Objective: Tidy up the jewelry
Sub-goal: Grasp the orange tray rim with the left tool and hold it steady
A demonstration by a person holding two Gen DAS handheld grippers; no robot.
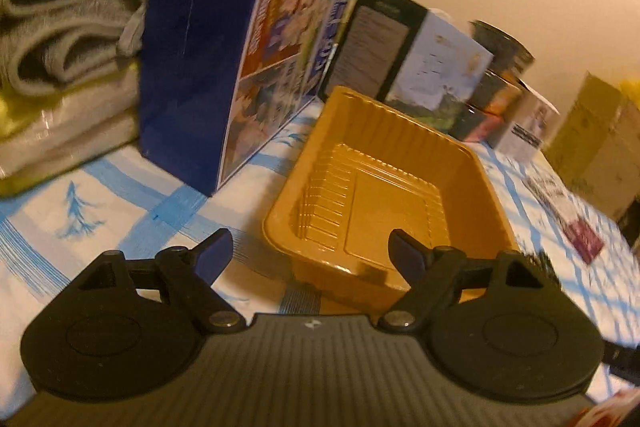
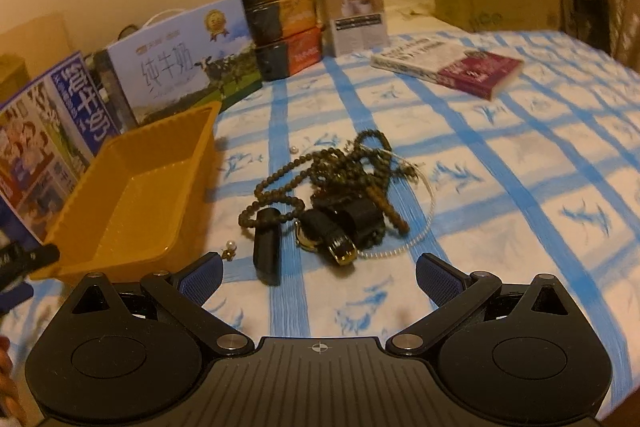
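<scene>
Right gripper (image 2: 318, 273), jaws spread and empty, hovers just short of the jewelry pile (image 2: 340, 195); left gripper (image 1: 310, 249), likewise spread and empty, hovers at the near rim of the one empty yellow tray (image 1: 472, 163). The pile lies on the checked cloth, just right of the tray. Countable in it: one dark bead strand (image 2: 280, 183), one fine pale chain (image 2: 420, 227), one strap with a gold buckle (image 2: 340, 247), one black cylinder (image 2: 266, 247), and two loose pearl pieces (image 2: 231, 247) nearer the tray. All appear light; the strands are limp and tangled, likely to drag neighbours, so the stiff cylinder seems the cleanest hold.
</scene>
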